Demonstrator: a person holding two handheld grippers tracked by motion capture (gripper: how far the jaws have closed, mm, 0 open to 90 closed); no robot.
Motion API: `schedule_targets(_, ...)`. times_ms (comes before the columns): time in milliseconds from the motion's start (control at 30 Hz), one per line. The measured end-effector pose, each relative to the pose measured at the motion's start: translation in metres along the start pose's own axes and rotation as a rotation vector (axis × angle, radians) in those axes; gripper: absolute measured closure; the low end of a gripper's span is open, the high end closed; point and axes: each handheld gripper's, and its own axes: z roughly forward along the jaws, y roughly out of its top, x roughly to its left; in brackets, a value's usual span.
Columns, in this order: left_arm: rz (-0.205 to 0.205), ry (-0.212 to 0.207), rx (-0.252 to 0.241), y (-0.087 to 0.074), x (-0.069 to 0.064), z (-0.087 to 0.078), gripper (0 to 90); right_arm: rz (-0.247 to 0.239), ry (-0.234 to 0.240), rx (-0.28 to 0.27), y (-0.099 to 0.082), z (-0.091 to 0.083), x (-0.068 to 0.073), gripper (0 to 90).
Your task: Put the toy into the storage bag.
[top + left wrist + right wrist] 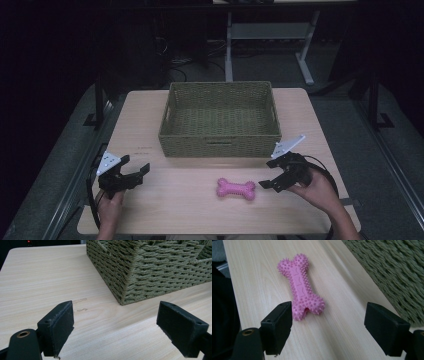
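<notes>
A pink spiky bone toy [236, 189] lies flat on the wooden table [190, 210], in front of a woven olive basket [220, 142]. My right gripper [268, 174] is open just right of the toy, pointing left at it. In the right gripper view the bone toy [300, 288] lies just ahead of the jaws, its near end beside the left finger [279, 327], with nothing between the jaws. My left gripper [136, 165] is open at the table's front left, aimed toward the basket's corner [125, 287], and holds nothing.
The basket [220, 122] appears empty and takes up the middle back of the table. A desk frame [270, 35] stands behind on the dark floor. Bare tabletop [175, 192] lies between the two grippers around the toy.
</notes>
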Motion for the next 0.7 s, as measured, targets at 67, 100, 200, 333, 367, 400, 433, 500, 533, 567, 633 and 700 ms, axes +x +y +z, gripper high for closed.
schedule_targets(67, -0.001, 0.001, -0.003, 0.0, 0.0, 0.0, 13.9, -0.018, 0.011, 0.014, 0.007, 0.003, 0.001, 21.7)
schedule_targets(100, -0.002, 0.001, -0.004, 0.0, 0.001, 0.0, 13.8, -0.024, 0.013, 0.016, 0.009, 0.004, 0.002, 21.7)
schedule_targets(200, -0.003, 0.001, -0.005, 0.0, 0.001, 0.0, 13.9, -0.05, 0.02, 0.025, 0.016, 0.007, 0.003, 21.5)
schedule_targets(333, -0.003, 0.0, -0.006, 0.0, 0.001, 0.0, 13.8, -0.075, 0.033, 0.035, 0.023, 0.01, 0.005, 21.5)
schedule_targets(367, -0.003, 0.0, -0.005, 0.0, 0.001, 0.0, 13.8, -0.081, 0.035, 0.038, 0.025, 0.011, 0.006, 21.5)
schedule_targets(400, -0.002, -0.001, -0.004, 0.001, 0.001, 0.0, 13.9, -0.083, 0.038, 0.041, 0.027, 0.011, 0.006, 21.5)
schedule_targets(433, 0.0, -0.001, -0.003, 0.001, 0.001, -0.001, 13.9, -0.091, 0.04, 0.043, 0.029, 0.012, 0.007, 21.4)
schedule_targets(500, 0.0, -0.002, -0.007, 0.001, 0.001, -0.001, 13.8, -0.099, 0.043, 0.048, 0.032, 0.014, 0.008, 21.5)
schedule_targets(533, -0.001, -0.001, -0.009, 0.001, 0.001, -0.001, 13.9, -0.103, 0.045, 0.053, 0.033, 0.015, 0.008, 21.4)
schedule_targets(567, -0.002, -0.001, -0.009, 0.001, 0.001, -0.001, 13.9, -0.107, 0.045, 0.056, 0.035, 0.016, 0.009, 21.3)
schedule_targets(633, -0.007, -0.003, -0.009, 0.001, 0.001, -0.001, 13.8, -0.116, 0.055, 0.057, 0.038, 0.018, 0.011, 21.3)
schedule_targets(700, -0.01, -0.002, -0.011, 0.001, 0.001, -0.001, 13.9, -0.126, 0.062, 0.068, 0.041, 0.021, 0.013, 21.3)
